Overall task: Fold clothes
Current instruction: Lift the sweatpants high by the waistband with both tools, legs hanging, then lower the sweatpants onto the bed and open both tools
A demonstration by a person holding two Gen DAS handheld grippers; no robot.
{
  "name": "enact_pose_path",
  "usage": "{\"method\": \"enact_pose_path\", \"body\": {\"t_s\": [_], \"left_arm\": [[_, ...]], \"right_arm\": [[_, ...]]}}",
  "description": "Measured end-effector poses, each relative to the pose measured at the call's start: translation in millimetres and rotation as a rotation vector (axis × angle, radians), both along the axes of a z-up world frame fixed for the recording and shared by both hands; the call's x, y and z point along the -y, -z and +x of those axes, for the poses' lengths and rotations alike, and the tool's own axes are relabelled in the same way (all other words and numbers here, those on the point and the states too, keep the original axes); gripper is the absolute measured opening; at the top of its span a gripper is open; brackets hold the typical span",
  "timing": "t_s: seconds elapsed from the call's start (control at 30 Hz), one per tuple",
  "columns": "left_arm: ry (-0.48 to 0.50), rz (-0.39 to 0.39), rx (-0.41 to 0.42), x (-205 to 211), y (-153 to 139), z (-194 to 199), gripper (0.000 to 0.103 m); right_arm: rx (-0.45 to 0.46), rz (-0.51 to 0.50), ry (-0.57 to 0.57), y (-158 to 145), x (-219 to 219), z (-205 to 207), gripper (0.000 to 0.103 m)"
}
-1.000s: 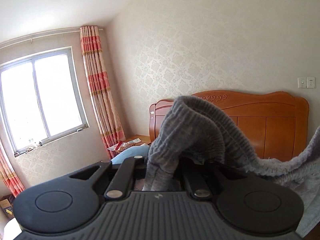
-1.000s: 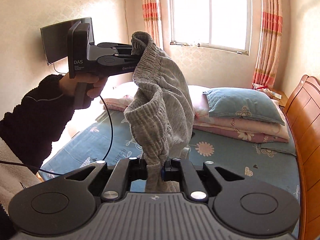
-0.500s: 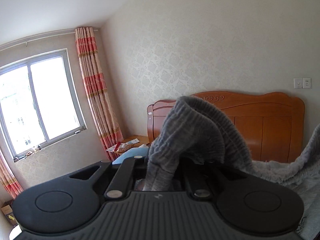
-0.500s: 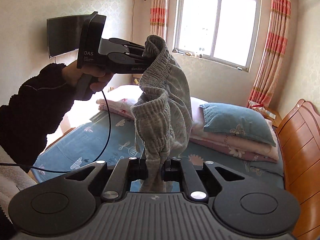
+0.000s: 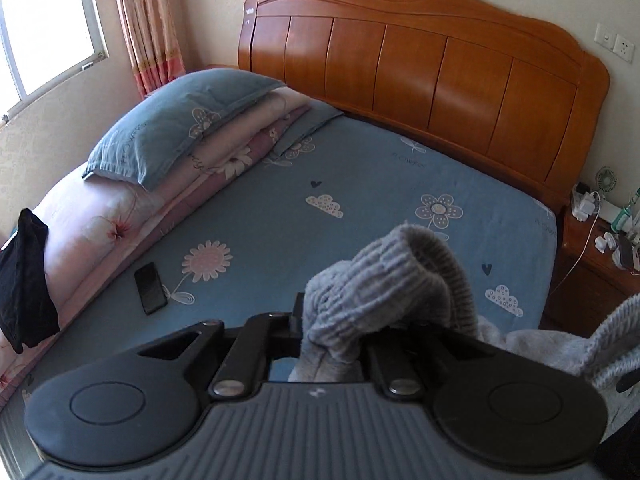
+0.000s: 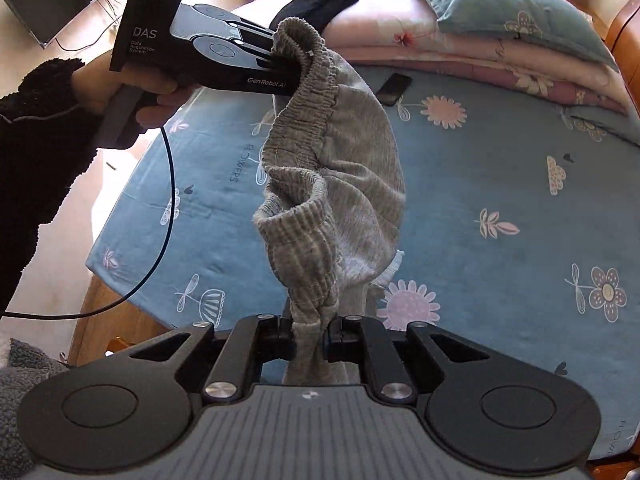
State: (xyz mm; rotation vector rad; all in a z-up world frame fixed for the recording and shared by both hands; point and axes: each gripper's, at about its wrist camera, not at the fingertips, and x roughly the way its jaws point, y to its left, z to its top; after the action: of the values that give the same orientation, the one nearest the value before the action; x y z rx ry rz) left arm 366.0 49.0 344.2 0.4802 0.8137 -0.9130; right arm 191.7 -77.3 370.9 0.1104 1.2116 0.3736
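**A:** Grey ribbed sweatpants, just one pair, held up in the air over the blue floral bedsheet. Both claws?

**B:** Yep. Left gripper clamps the elastic waistband, right gripper pinches bunched fabric lower down. Also one phone, one blue pillow, one black garment.

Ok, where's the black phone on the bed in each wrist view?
Left wrist: the phone lies on the blue sheet at lower left, beside the pink quilts.
Right wrist: the phone is upper centre, right of the held grey garment.
Shared landmark: the blue pillow on the quilts.
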Motion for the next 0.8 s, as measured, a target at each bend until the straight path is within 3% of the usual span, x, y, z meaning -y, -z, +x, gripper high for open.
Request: {"method": "enact_pose_path", "body": {"t_s": [0.17,0.33,0.5,0.8], "left_arm": [[-0.014,0.083,-0.095,3.4,48.5,-5.7,0.006],[0.064,0.14,-0.062,36.2,64.2,-11.0,0.006],[0.115,0.213,-0.045,93.6,94.2,-9.4,0.006],[0.057,0.321,-0.096,220.0,181.6,17.3,0.006]], "right_arm": [[-0.108,0.023,0.049,56.0,17.4,14.1,0.013],[-0.171,0.056,0.106,103.2,41.7,24.4,0.013],[-0.209,0.116,0.159,151.7,83.4,28.2,0.013],[-0.215,0.199,0.398,243.6,192.9,2.0,0.013]]}}
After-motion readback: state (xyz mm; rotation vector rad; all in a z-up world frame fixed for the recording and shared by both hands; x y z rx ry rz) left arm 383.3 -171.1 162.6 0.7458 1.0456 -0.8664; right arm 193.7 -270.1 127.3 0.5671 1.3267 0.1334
